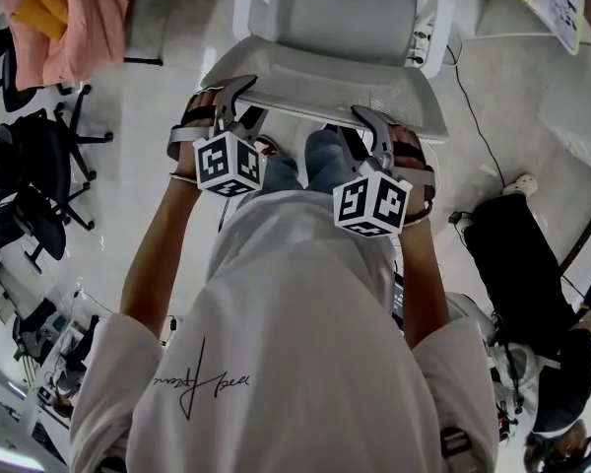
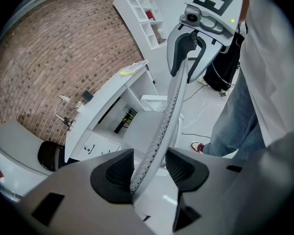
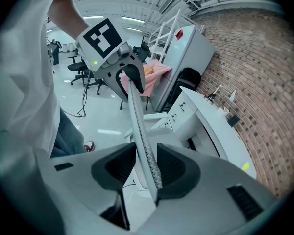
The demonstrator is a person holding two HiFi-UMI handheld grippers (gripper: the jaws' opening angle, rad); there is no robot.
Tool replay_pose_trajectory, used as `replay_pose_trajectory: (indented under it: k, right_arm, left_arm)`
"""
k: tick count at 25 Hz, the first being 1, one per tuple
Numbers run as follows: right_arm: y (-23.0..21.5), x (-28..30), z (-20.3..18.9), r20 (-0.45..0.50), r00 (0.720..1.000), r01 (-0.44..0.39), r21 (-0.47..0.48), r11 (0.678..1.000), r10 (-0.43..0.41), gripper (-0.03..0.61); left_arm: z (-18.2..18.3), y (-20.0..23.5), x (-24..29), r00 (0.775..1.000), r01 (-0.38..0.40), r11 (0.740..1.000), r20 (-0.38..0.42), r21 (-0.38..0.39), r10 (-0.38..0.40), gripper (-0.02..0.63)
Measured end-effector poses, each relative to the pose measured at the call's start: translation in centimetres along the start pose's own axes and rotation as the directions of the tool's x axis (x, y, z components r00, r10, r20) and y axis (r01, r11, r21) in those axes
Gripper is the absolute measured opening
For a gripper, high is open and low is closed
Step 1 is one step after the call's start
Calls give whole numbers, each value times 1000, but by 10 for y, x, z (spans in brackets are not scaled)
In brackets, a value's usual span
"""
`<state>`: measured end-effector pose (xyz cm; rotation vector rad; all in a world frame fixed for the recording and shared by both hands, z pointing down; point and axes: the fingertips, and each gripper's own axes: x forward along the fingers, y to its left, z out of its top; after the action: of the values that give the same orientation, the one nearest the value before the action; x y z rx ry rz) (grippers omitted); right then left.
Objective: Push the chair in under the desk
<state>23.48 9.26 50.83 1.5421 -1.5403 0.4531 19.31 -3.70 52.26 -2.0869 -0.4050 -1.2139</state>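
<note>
We see the white office chair with a mesh backrest (image 1: 325,87) on the pale floor (image 1: 158,146), just in front of the person (image 1: 305,343). Its seat points to the far side, toward the long white desk (image 2: 105,99) by the brick wall (image 2: 49,53). The chair is not yet under the desk. The top rim of the backrest runs from left to right. The left gripper (image 1: 238,95) straddles this rim near its left end, and the right gripper (image 1: 366,124) near its right end. Both pairs of jaws stand apart around the thin rim. It touches only one jaw of each pair, and the other jaw is clear of it.

Chair (image 1: 320,18) cut off at top
</note>
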Motion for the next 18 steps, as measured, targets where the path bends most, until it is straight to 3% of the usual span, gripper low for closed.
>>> replay_pose_trajectory:
  k: [18]
  right_arm:
    - [-8,6,8,11,999,44,12,999,-44,150]
  left_arm:
    - [-2,20,10,1000,-15,999,-1,30,15,209]
